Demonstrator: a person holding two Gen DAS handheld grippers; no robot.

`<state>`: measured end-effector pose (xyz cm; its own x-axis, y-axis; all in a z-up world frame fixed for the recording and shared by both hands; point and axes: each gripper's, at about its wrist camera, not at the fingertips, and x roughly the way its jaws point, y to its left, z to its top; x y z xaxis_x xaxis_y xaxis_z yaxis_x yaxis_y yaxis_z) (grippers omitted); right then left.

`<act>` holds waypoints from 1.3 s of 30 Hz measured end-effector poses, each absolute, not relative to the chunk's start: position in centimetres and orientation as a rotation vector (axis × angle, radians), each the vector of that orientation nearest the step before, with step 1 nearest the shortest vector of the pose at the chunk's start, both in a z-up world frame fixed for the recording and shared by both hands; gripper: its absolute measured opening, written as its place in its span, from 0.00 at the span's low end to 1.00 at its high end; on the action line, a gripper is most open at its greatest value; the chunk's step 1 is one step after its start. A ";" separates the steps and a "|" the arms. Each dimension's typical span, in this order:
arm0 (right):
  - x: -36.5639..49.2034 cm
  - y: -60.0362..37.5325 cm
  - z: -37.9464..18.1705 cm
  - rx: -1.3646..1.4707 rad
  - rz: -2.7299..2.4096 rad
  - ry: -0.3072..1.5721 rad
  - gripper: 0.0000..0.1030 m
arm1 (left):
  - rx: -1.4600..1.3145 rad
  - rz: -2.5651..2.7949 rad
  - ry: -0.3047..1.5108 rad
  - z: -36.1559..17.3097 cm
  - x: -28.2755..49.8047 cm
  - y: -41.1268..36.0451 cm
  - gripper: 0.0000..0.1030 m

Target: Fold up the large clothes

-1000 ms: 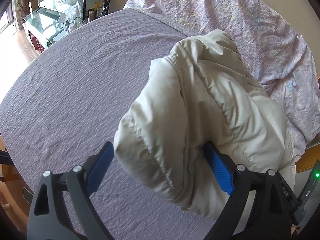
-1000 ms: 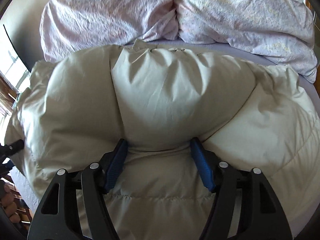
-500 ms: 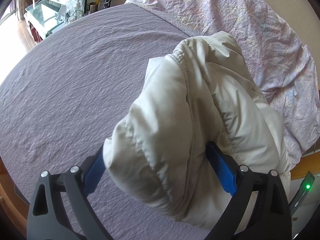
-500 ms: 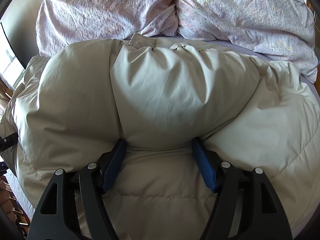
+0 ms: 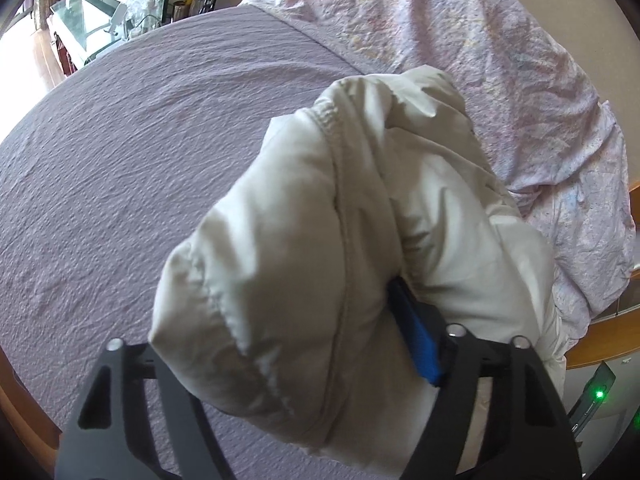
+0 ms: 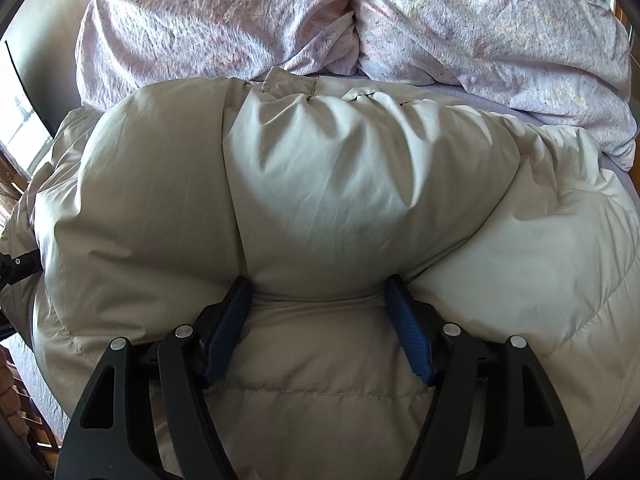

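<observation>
- The left gripper (image 5: 304, 344) has just been closing its jaws on a puffy fold of the cream quilted down jacket (image 5: 320, 248); its blue right pad (image 5: 416, 344) presses into the fabric, while the left pad is hidden under the bulge.
- The right gripper (image 6: 320, 320) clamps a thick roll of the same jacket (image 6: 340, 184) between both blue pads (image 6: 228, 328).
- The jacket lies bunched on the lilac crinkled bedsheet (image 5: 140, 168).
- A pale floral duvet (image 6: 480, 32) lies heaped just beyond it.

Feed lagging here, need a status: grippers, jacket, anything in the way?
Left gripper just closed onto a puffy cream padded jacket bulge. Right gripper clamped on another bulge. Crumpled floral duvet beyond, apart.
</observation>
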<state>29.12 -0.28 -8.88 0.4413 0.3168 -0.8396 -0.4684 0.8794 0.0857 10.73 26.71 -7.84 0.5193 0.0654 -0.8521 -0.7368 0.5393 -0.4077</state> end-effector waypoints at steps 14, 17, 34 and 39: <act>29.1 -0.1 -8.9 -0.162 0.490 0.991 0.69 | -0.832 0.456 0.754 -1.5 10.5 24.5 0.26; 29.2 -0.1 -8.9 -0.160 0.498 0.990 0.69 | -0.812 0.399 0.711 0.6 11.0 23.2 0.26; 30.0 -2.5 -9.2 -0.100 0.594 1.037 0.69 | -0.602 0.117 0.663 7.0 16.5 9.5 0.26; 29.3 -6.5 -8.1 -0.075 0.595 1.009 0.69 | -0.532 0.061 0.664 7.6 17.9 5.3 0.26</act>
<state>29.28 -6.46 -8.09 0.3892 0.4335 -0.8128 -0.5007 0.8402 0.2084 17.89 5.27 7.56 0.7909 -0.1125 -0.6015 -0.2199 0.8650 -0.4510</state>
